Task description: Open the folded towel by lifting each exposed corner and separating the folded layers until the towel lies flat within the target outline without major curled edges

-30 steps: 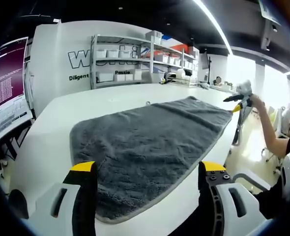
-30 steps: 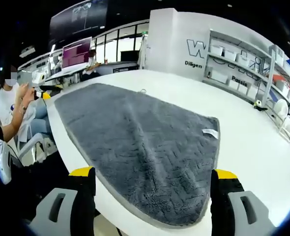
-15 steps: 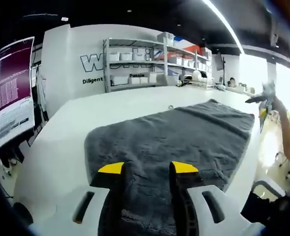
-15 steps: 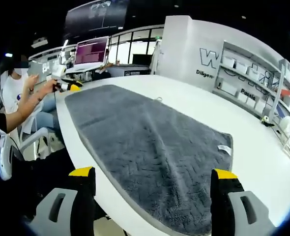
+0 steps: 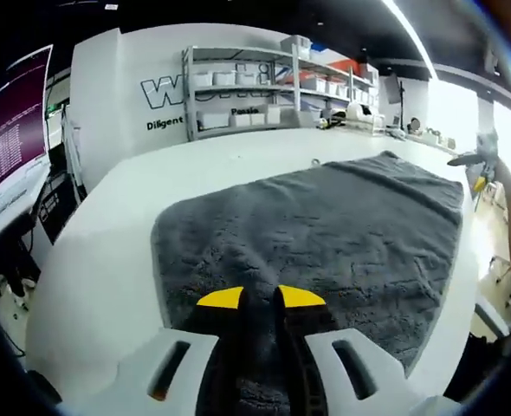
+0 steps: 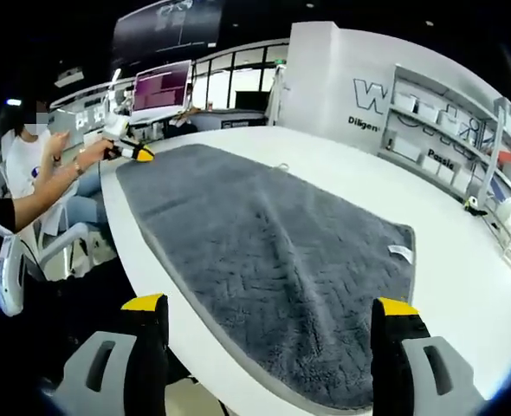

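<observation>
A dark grey towel (image 5: 342, 217) lies spread on a white table (image 5: 100, 260). My left gripper (image 5: 261, 299) is shut, pinching a raised fold of the towel's near edge between its yellow-tipped jaws. In the right gripper view the towel (image 6: 264, 251) stretches away from me, with a white label (image 6: 400, 251) near its right corner. My right gripper (image 6: 270, 305) stands wide open above the near edge with nothing between its jaws. The left gripper (image 6: 132, 152) shows at the towel's far left corner, held by a hand. The right gripper (image 5: 479, 163) shows at the towel's far right.
Shelves with white bins (image 5: 255, 91) stand against the white wall behind the table. A monitor (image 6: 160, 88) sits on a desk at the back left. A white chair (image 6: 13, 269) stands beside the table's left edge (image 6: 117, 251). Bare tabletop (image 6: 463, 286) lies right of the towel.
My left jaws went from wide open to shut on the towel's near edge, which now bunches up between them. My right gripper stayed open with only a small shift of view.
</observation>
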Motion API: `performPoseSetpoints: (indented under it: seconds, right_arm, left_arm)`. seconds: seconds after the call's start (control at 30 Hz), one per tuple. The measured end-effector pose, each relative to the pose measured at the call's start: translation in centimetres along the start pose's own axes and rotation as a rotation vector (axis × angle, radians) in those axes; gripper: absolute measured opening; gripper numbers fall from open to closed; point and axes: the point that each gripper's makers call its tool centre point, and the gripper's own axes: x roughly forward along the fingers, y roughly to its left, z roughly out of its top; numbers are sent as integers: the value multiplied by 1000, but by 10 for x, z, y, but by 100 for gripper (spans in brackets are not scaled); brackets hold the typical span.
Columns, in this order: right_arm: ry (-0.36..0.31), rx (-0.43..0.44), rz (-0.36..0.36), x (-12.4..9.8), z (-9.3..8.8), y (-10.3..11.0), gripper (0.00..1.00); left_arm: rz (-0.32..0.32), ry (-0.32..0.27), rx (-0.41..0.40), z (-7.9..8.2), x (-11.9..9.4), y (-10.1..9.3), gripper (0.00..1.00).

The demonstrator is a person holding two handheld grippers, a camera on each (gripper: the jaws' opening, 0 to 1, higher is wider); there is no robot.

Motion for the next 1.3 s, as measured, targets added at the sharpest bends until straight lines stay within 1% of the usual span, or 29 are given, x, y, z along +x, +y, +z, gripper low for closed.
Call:
performPoseSetpoints:
  seconds: [0.03,0.13,0.33,0.57,0.87,1.3]
  right_arm:
    - [-1,2,0,0,-1,0,99]
    - [-9,13,2,-1,-1,-1,99]
    - [-5,22,5,0,-3,-3,99]
    - [-1,25,6,-1,-4,-3,99]
    - [9,33,8,0,-8,-3,99]
    - [13,42,13,1,-10,0,99]
  left_arm:
    - [-5,7,6,-2,1,-1,5]
    - [5,23,31,-8,2,-1,3]
    - [-3,13,32,-8,1,0,2]
    - [11,27,55,-10,-2,3,1]
    - [28,53,56,-11,-4,14,1]
    - [60,67,53,-18,-14,31,1]
